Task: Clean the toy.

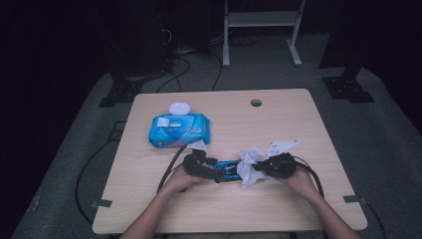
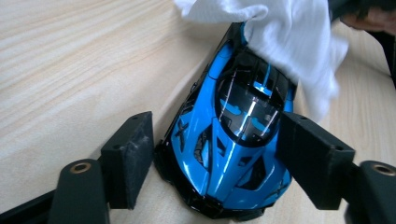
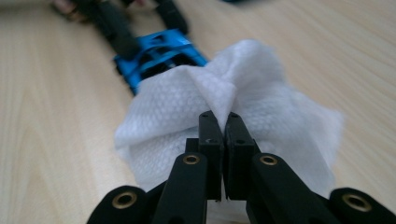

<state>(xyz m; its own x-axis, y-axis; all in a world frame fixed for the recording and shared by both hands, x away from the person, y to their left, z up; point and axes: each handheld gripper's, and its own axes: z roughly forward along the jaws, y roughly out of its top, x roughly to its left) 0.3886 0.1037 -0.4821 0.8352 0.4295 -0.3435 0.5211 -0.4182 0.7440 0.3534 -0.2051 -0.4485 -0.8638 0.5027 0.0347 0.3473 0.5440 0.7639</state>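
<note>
Left gripper (image 2: 212, 154): my jaws flanked the blue toy car (image 2: 233, 135), right pad touching, left just clear.
Right gripper (image 3: 223, 122): clenched on the white wipe (image 3: 187, 112) draped over the car's end.
Car: lay on the table (image 1: 298, 114) between my grippers.

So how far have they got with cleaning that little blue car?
Done: a white wipe is out of the blue wipes pack, whose lid stands open. In hand: the left gripper straddles the toy car, its right jaw against the side; the right gripper, shut on the wipe, has it draped over one end. Left: most of the car's body is still uncovered, so the wiping looks early.
</note>
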